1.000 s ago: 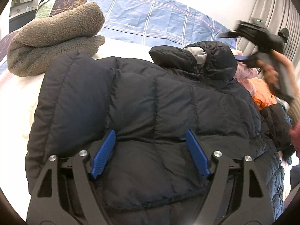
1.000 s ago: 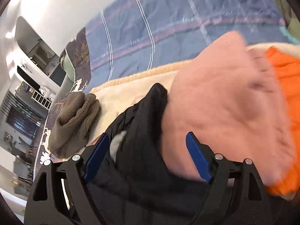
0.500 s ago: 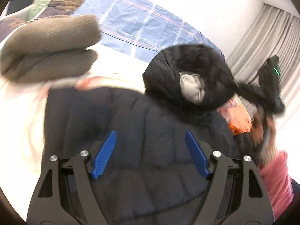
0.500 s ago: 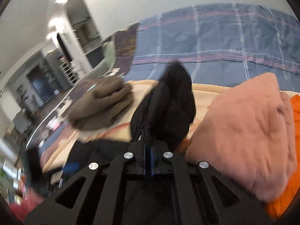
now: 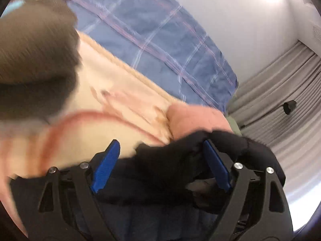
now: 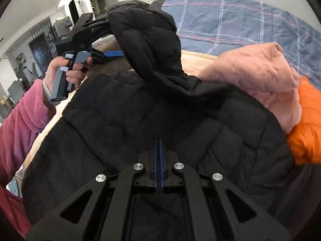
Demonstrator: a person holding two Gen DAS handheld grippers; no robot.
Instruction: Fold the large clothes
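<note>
The right gripper (image 6: 158, 150), open a second ago, now has its jaws closed on the black jacket (image 6: 140, 120); the left gripper (image 5: 160, 160), jaws open, has reached the hood (image 5: 180, 150); no legible writing.

A home bedroom: a bed under a blue plaid cotton duvet (image 6: 240, 26) and cream fleece blanket (image 5: 112, 92), long grey pleated curtains (image 5: 284, 108) along one wall, white walls, and a doorway (image 6: 100, 2) opening onto a furnished living area with shelving.

Matt quilted black jacket (image 6: 152, 116) – fuzzy pink fleece (image 6: 258, 76) beside it.
</note>
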